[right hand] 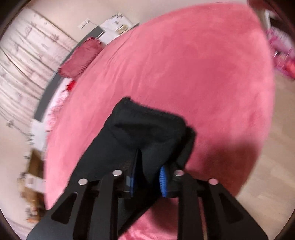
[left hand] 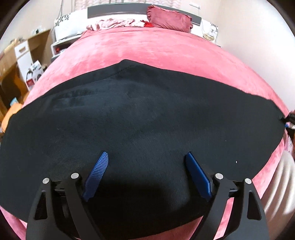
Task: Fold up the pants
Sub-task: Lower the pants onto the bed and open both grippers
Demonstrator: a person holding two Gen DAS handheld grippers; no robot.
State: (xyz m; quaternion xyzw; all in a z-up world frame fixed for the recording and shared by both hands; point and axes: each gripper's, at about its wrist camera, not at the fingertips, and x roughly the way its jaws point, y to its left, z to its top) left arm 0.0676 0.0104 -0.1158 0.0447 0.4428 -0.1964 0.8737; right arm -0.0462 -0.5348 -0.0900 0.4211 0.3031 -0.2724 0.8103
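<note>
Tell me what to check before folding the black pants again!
1. Pants lying flat on the pink blanket: ok.
2. Left gripper open, nothing between its fingers: ok.
3. Right gripper has let go of the pants' end: cannot tell, the picture is blurred and cloth sits between its fingers.
4. Free blanket beyond the pants: ok.
5. Pillow far from the pants: ok.

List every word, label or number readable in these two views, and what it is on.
No text can be read.
Boxes by the desk: printing too small to read.
Black pants: no label or print visible.
Right wrist view: blurred; nothing legible.
</note>
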